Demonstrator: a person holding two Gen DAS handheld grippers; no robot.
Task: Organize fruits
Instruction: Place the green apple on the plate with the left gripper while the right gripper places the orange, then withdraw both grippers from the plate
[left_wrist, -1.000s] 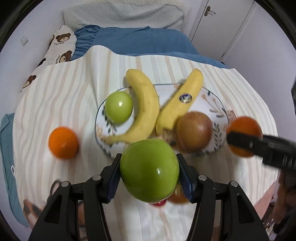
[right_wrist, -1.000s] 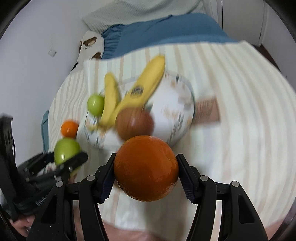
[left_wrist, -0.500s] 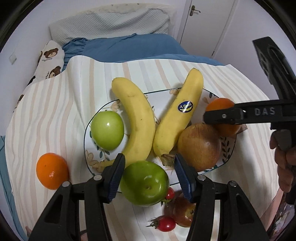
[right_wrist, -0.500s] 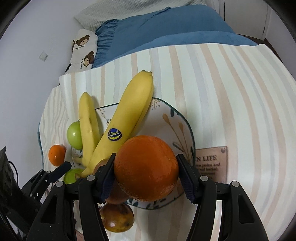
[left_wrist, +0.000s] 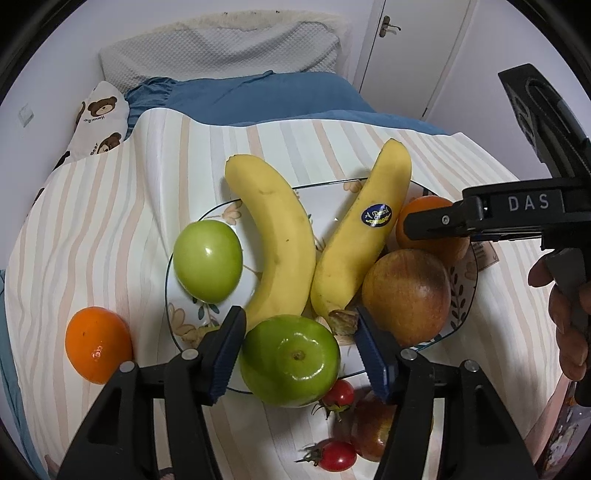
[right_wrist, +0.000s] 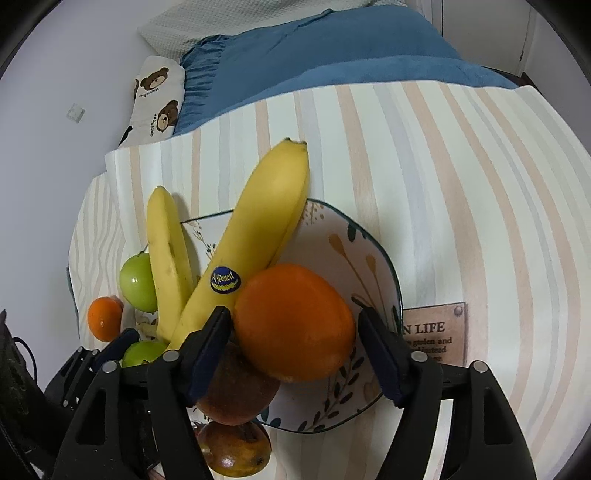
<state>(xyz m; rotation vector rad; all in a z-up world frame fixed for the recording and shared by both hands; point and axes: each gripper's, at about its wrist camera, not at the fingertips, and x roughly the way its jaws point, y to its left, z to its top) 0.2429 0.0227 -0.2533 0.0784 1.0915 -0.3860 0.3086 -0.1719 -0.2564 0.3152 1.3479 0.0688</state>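
A patterned plate (left_wrist: 328, 201) holds two bananas (left_wrist: 284, 240), a small green apple (left_wrist: 208, 260) and a brown-red apple (left_wrist: 406, 295). My left gripper (left_wrist: 301, 350) is open around a big green apple (left_wrist: 290, 360) that rests on the plate's near rim. My right gripper (right_wrist: 295, 347) is open around an orange (right_wrist: 293, 321) that sits on the plate (right_wrist: 369, 266) against the stickered banana (right_wrist: 251, 251). The right gripper also shows in the left wrist view (left_wrist: 436, 225).
A second orange (left_wrist: 98, 345) lies on the striped cloth left of the plate. Two cherry tomatoes (left_wrist: 334, 456) and a dark red fruit (left_wrist: 371, 430) lie in front of the plate. Pillows and a blue blanket (left_wrist: 258, 96) lie behind.
Both grippers lowered their fruit onto the plate and opened. The green apple and the orange now rest on the plate, with gaps beside the pads.
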